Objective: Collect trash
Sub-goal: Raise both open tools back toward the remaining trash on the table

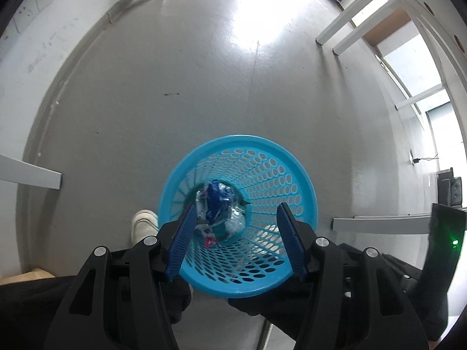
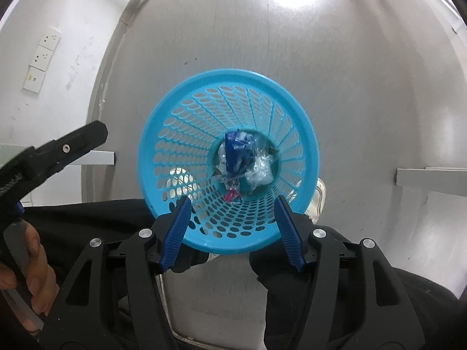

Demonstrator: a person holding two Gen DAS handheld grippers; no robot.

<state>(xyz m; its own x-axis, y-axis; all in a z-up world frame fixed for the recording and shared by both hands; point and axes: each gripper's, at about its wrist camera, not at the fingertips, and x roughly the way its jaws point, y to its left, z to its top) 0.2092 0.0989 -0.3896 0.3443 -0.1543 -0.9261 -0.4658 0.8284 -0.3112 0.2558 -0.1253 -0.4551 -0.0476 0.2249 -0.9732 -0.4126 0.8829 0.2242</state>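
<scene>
We hold both grippers pointing down over the blue perforated wastebasket point(image 2: 163, 134), so anything released falls inside. The left gripper point(image 1: 236, 218) and right gripper point(image 2: 232, 213) gape, holding nothing. The crumpled wrappers point(image 2: 242, 157) lie at its bottom, beyond our fingertips.

A round blue perforated plastic waste basket point(image 2: 163, 134) is set on the grey floor point(image 2: 350, 87), with crumpled blue and clear plastic wrappers point(image 2: 242, 157) lying at its bottom. The open left gripper point(image 1: 236, 218) and open right gripper point(image 2: 232, 213) are held above its near rim, nothing between their jaws. A white shoe point(image 1: 143, 224) is seen just left of the basket.
</scene>
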